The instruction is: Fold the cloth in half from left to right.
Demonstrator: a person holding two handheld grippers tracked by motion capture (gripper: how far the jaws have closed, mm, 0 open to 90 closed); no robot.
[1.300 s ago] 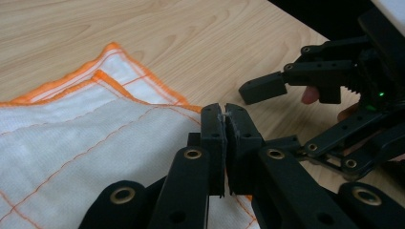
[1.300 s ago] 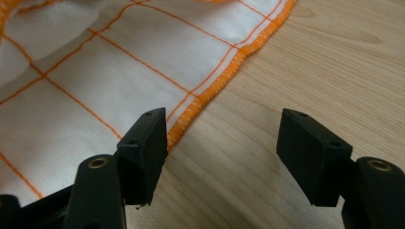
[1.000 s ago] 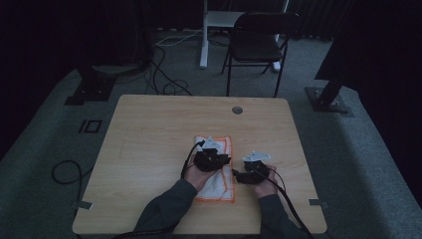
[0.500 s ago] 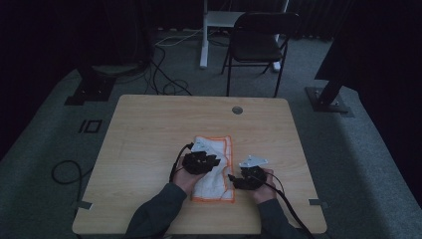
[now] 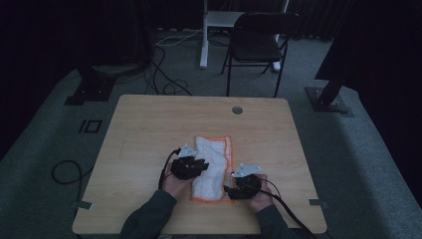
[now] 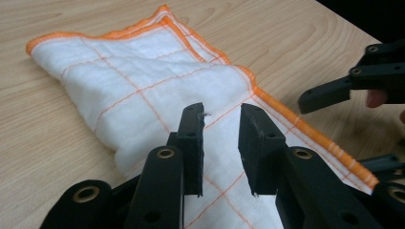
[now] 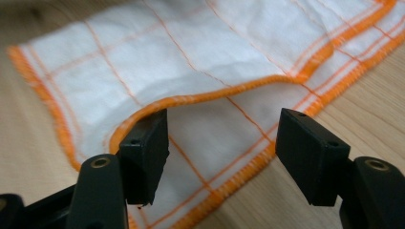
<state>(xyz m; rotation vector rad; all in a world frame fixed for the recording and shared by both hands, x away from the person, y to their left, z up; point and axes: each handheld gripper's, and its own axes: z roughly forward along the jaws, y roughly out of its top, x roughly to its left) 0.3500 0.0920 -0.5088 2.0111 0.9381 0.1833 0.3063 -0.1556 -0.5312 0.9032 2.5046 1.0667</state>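
Both forearms reach in low, left gripper (image 6: pixel 222 119) and right gripper (image 7: pixel 222 138) gaping, empty, over the cloth (image 5: pixel 213 167).

Light wooden table (image 5: pixel 149 129); folded white cloth with orange edging (image 5: pixel 214 164) lies flat on it, under and just beyond both grippers' fingertips.

Dim room before you: wooden worktop (image 5: pixel 149 129) on grey carpet (image 5: pixel 45 134), black folding chair (image 5: pixel 259 42) beyond, cables (image 5: pixel 164 74) trailing across floor.
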